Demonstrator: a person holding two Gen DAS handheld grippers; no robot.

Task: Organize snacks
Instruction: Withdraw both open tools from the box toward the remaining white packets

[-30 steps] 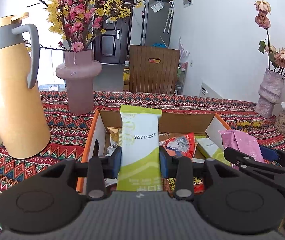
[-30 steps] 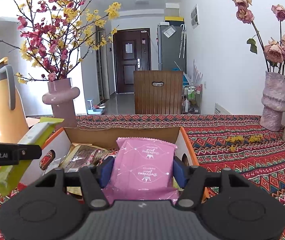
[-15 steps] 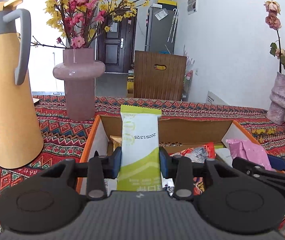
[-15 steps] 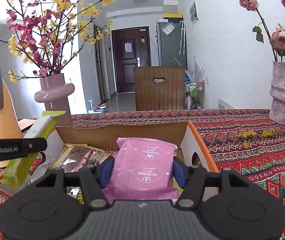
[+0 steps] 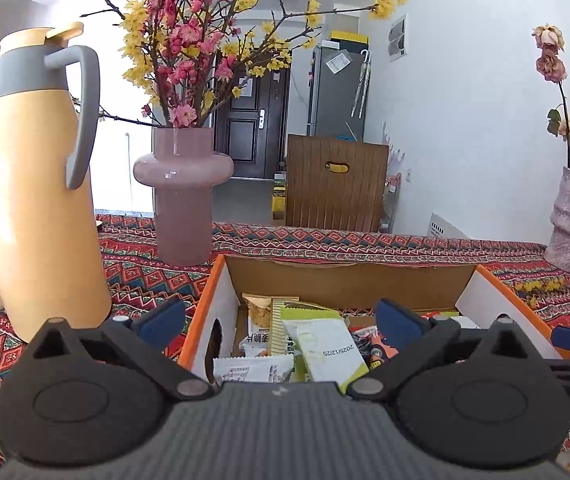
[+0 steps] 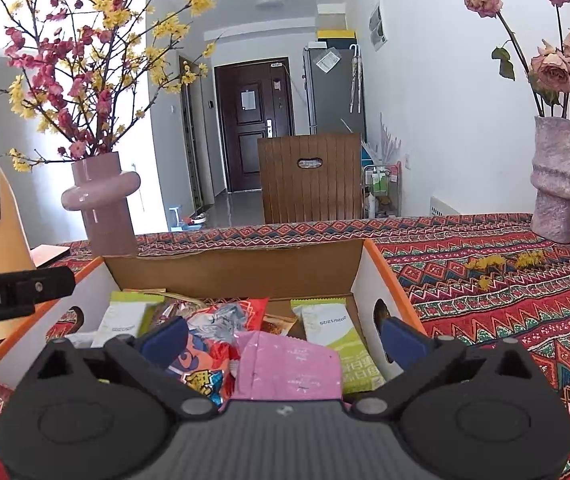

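Two grippers hang over an open cardboard box with orange edges, which stands on a table covered by a red patterned cloth. The left gripper has its jaws opening, spread wide with nothing between the pads; below them a white-and-green snack packet lies loose in the box near its left wall, among other wrappers. The right gripper is likewise opening, its blue pads clear of the pink snack packet, which rests on the pile toward the box's right wall, beside a red packet and a second white-and-green packet. Off the box's left edge stand a yellow thermos jug and a pink vase of blossoms; a rough mauve vase sits toward the table's far right corner.
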